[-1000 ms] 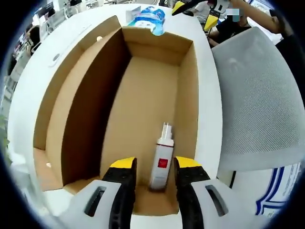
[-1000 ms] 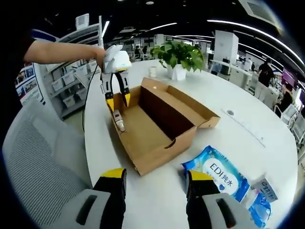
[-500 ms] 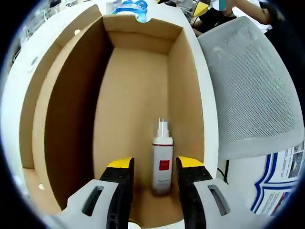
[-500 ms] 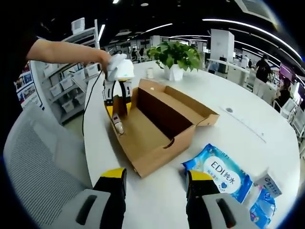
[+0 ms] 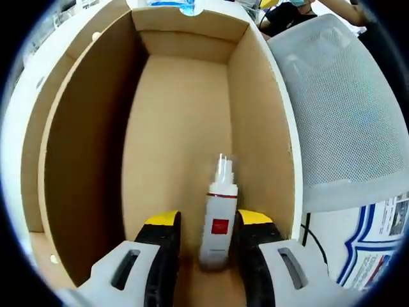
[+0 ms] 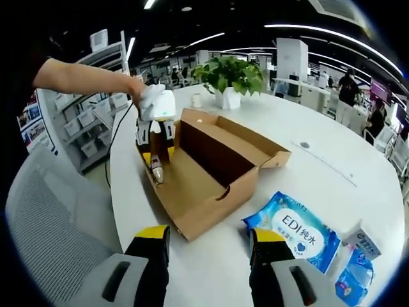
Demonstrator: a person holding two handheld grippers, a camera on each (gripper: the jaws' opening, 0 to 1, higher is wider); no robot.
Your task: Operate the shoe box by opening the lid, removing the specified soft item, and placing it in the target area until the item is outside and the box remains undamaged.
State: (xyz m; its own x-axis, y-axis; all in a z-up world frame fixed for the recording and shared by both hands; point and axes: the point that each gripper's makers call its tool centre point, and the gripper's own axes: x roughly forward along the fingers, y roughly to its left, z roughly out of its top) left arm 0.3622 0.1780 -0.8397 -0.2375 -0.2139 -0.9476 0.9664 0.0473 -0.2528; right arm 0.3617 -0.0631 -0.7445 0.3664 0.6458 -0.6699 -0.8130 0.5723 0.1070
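Note:
An open cardboard shoe box (image 5: 83, 160) stands on a white round table, its lid folded back (image 6: 255, 137). A small white spray bottle with a red label (image 5: 218, 217) lies on the box floor by the near end wall. My left gripper (image 5: 208, 220) is down inside the box, open, its yellow-tipped jaws on either side of the bottle; the right jaw is very close to it, and a gap shows on the left. The right gripper view has that left gripper (image 6: 156, 157) over the box end, held by a hand. My right gripper (image 6: 208, 240) hovers open over the table in front of the box (image 6: 211, 192), holding nothing.
A blue pack of wet wipes (image 6: 297, 236) and two smaller packs (image 6: 361, 262) lie on the table (image 6: 332, 173) right of the box. A potted plant (image 6: 230, 77) stands behind it. A grey mesh chair (image 5: 345, 115) is close beside the table edge.
My left gripper has gone lower into the box and closer around the bottle. The right gripper has hardly moved.

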